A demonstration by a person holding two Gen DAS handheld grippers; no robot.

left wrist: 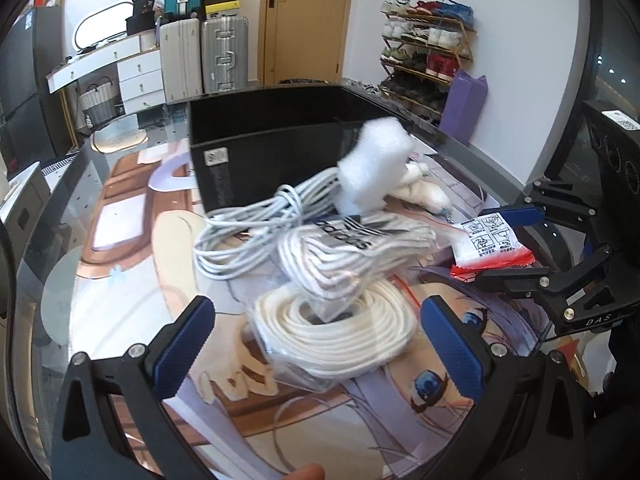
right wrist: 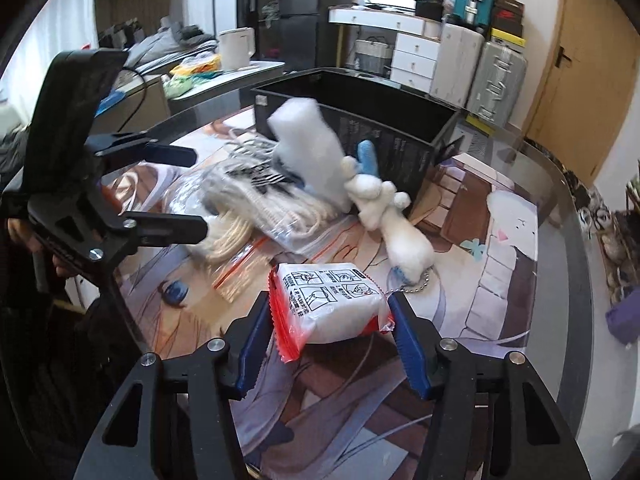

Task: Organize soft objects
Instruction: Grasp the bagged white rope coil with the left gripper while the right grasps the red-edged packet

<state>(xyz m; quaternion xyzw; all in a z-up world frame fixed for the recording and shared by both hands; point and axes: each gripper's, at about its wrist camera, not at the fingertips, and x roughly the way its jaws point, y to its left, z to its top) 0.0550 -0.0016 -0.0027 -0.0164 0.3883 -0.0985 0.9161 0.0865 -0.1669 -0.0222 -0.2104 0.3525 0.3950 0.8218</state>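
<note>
Soft objects lie heaped on the glass-topped desk (right wrist: pixel 560 216) with its cartoon-print mat, right in front of the open black plastic bin (right wrist: pixel 360 96), and that looks like the reason for the pile: everything waits close to the box it should drop into.

Going left to right in the right wrist view: the left tool (right wrist: pixel 200 190) hangs over the near end of the pile, jaws spread wide and nothing between them, seemingly lined up for the coiled white rope in its clear zip bag (left wrist: pixel 336 332). Beside that sit a loose bundle of white cable (left wrist: pixel 244 236) and a bagged white knitted item with a black striped label (left wrist: pixel 352 252). A white foam block (right wrist: pixel 308 152) leans against the bin wall, smeared by blur, so its exact shape is hard to read. Next comes a small white plush toy with blue ears and a ball chain (right wrist: pixel 396 224), lying flat on the mat.

Nearest the camera, the right tool (right wrist: pixel 330 340) has its blue pads on either side of a white padded packet in a red-edged wrapper with printed instruction panels (right wrist: pixel 332 304); the pads look to be touching the wrapper, a pinch I judge fresh, and whether the packet is off the mat I cannot tell.

Inside the bin, the floor is hidden by its near wall, so its contents are unknown. A fingertip pokes in at the bottom edge of the left wrist view.
</note>
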